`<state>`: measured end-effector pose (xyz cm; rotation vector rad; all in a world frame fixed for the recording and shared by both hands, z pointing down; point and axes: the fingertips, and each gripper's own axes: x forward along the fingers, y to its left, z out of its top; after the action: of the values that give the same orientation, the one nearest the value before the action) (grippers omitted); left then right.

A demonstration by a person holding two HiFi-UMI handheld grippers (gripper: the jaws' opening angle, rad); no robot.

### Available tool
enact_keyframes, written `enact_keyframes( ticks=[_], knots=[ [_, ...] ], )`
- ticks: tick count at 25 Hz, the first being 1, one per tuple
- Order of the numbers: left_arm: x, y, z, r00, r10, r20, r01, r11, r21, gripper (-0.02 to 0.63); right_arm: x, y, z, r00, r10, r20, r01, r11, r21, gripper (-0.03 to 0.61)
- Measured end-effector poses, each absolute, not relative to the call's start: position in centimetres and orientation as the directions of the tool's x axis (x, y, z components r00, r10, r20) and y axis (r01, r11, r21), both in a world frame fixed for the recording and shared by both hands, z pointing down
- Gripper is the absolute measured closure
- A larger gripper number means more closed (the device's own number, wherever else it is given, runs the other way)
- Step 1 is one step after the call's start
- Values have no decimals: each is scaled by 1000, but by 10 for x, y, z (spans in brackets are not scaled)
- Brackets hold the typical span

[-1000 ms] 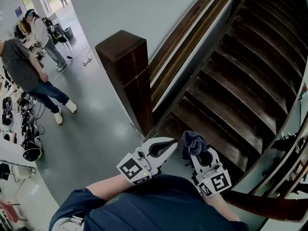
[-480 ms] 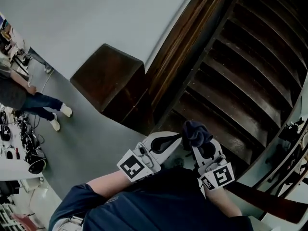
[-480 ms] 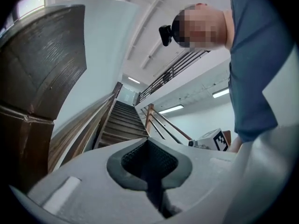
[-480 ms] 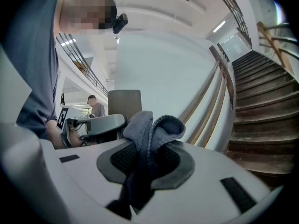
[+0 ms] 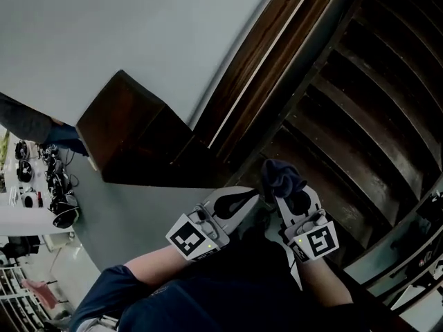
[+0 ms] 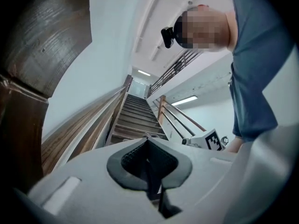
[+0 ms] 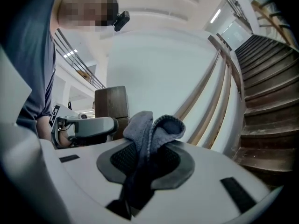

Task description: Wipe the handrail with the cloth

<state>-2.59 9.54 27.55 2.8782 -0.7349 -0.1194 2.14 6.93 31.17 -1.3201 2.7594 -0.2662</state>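
- Head view: right tool (image 5: 291, 203) is clamped on the cloth (image 5: 280, 177), bunched up out of the tips. Reads as carry grip, so there's a wad free to press on wood.
- Left tool (image 5: 252, 197) closed, holding nothing, just beside the right one. My guess: it's parked clear.
- Both tools sit below and right of the newel post (image 5: 131, 137). The handrail (image 5: 263, 68) climbs away from the post along the wall (image 5: 138, 26). Cloth is not on it yet, so I judge wiping not started.
- Dark wooden stairs (image 5: 360, 116) right of the post, grey floor (image 5: 118, 213) under it.
- Left tool view: left tool (image 6: 148, 160) jaws together, nothing between. Post (image 6: 28, 101) fills the left edge, rail (image 6: 88, 122) runs up past it beside the stairs (image 6: 138, 115).
- Right tool view: right tool (image 7: 145, 167) pinching the cloth (image 7: 149, 129), grey, folded over the pads. Post (image 7: 112, 101) behind, rail (image 7: 210, 87) rising to its right, well apart from the cloth.
- Bright indoor stairwell, pale walls.
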Motion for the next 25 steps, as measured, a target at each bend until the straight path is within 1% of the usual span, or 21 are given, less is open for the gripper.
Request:
enact_keyframes(
  ticks=[7, 11, 16, 20, 25],
  knots=[
    [-5, 67, 292, 827, -559, -54, -542, -820, 182, 609, 40, 27, 345, -670, -742, 32, -734, 656, -176, 483],
    [-1, 49, 316, 823, -567, -37, -550, -811, 202, 609, 37, -4, 377, -664, -746, 49, -741, 648, -178, 483],
    [-20, 24, 369, 799, -602, 4, -586, -777, 231, 609, -1, -41, 464, -709, -698, 100, -702, 685, -192, 483],
    [-44, 10, 414, 767, -640, 47, -628, -734, 260, 609, -47, -62, 534, -742, -656, 138, -670, 713, -209, 483],
    [-54, -7, 450, 766, -640, 56, -628, -727, 277, 609, -103, -95, 606, -754, -637, 157, -655, 715, -245, 483]
  ],
)
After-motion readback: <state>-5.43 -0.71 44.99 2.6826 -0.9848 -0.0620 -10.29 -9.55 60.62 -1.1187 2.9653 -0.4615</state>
